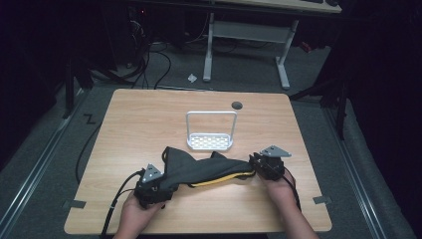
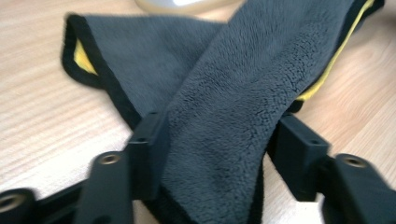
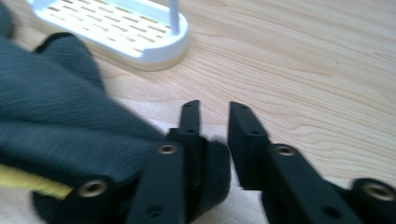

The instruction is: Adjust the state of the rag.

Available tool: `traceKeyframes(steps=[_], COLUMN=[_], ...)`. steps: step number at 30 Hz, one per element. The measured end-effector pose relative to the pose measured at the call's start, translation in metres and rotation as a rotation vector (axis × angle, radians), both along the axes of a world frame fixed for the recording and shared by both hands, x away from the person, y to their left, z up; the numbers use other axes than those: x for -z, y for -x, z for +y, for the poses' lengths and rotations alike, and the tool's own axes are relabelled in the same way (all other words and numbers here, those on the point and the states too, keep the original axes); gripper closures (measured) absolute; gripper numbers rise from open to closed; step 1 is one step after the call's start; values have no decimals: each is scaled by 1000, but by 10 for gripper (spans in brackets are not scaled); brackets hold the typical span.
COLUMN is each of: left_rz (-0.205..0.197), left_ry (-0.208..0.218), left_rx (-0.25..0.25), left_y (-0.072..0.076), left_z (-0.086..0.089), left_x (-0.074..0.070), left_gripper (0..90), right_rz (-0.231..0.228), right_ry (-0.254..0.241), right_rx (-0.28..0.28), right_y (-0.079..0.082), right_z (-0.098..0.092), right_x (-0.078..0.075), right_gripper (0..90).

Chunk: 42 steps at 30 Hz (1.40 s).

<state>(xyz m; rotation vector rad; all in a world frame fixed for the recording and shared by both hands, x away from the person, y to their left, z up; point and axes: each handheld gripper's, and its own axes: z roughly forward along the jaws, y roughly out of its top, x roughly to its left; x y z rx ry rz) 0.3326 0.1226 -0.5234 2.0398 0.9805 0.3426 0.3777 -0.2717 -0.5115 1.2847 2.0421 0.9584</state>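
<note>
- High view: a dark grey cloth (image 1: 209, 169) with a yellow edge lies stretched across the near part of the wooden table (image 1: 149, 114), between the left gripper (image 1: 158, 189) and the right gripper (image 1: 256, 165); just behind it stands a white slotted rack (image 1: 210, 141) with a wire hoop — nothing in it.
- Left gripper view: jaws spread wide, the cloth (image 2: 224, 107) lying between them; the pads do not press on it.
- Right gripper view: jaws parted by a narrow gap; the cloth (image 3: 56, 126) bunches against the left jaw — no pinch on it; the rack (image 3: 116, 28) sits bare beyond.
</note>
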Motion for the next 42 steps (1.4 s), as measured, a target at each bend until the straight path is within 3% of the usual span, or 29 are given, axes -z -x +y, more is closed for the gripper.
traceKeyframes(steps=[2,3,4,5,6,10,11,12,14,16,17,18,19,20,21,22,23,24,29,30,31,33,34,36,37,38,39,40,42], left_rz=[-12,-10,-9,-7,-7,-11,-10,-9,-18,-27,-33,-32,-23,-18,-10,-1,1,-9,-74,-87,-99,-104,-107,-97,-89,-79,-69,-66,-77], left_ry=[-31,-35,-35,-32,-34,-50,-54,-53,-63,-67,-73,-70,-57,-45,-26,-14,-4,7,99,101,107,118,113,105,104,109,115,116,126], left_rx=[-5,-9,-15,-18,-22,-43,-46,-49,-52,-52,-53,-56,-54,-59,-63,-59,-59,-64,-72,-72,-75,-77,-79,-84,-90,-98,-105,-110,-112], left_y=[0,-1,-2,-3,-4,-7,-7,-8,-9,-9,-8,-8,-8,-8,-7,-6,-4,0,20,22,25,27,27,25,23,21,18,18,20], left_z=[-1,-2,-2,-2,-3,-4,-4,-4,-4,-4,-4,-4,-2,-1,2,4,6,8,24,25,25,25,25,26,27,29,31,33,35], left_x=[2,3,3,4,4,5,5,6,7,8,8,8,8,7,7,5,3,-2,-37,-42,-46,-51,-51,-48,-45,-43,-40,-40,-43], left_gripper=[346,344,344,349,349,417,495,495,607,725,802,802,816,828,828,830,831,831,830,829,829,828,828,826,826,825,824,823,824], right_rz=[-19,-62,-62,-98,-98,-70,-25,-25,17,50,66,66,65,59,59,65,79,79,-63,-79,-79,-51,-12,98,126,146,160,141,67], right_ry=[-11,-34,-34,-64,-64,-102,-77,-77,-31,37,100,100,122,135,135,128,86,86,5,-29,-29,-75,-122,-216,-205,-169,-127,-66,-32], right_rx=[6,1,1,-30,-30,-108,-124,-124,-144,-141,-128,-128,-121,-110,-110,-99,-86,-86,-47,-38,-38,-43,-53,-97,-105,-110,-121,-132,-131], right_y=[5,18,18,37,37,68,76,76,76,69,60,60,54,44,44,41,39,39,66,71,71,68,65,57,55,53,51,52,57], right_z=[-1,-1,-1,2,2,14,21,21,27,34,39,39,41,40,40,39,33,33,8,1,1,0,1,8,13,18,23,28,30], right_x=[-6,-18,-18,-30,-30,-30,-20,-20,-8,5,15,15,18,20,20,20,16,16,-18,-25,-25,-22,-17,-1,4,11,16,17,6], right_gripper=[609,562,562,550,550,544,550,550,544,533,524,524,548,734,734,825,900,900,900,896,896,672,572,439,427,461,578,773,840])
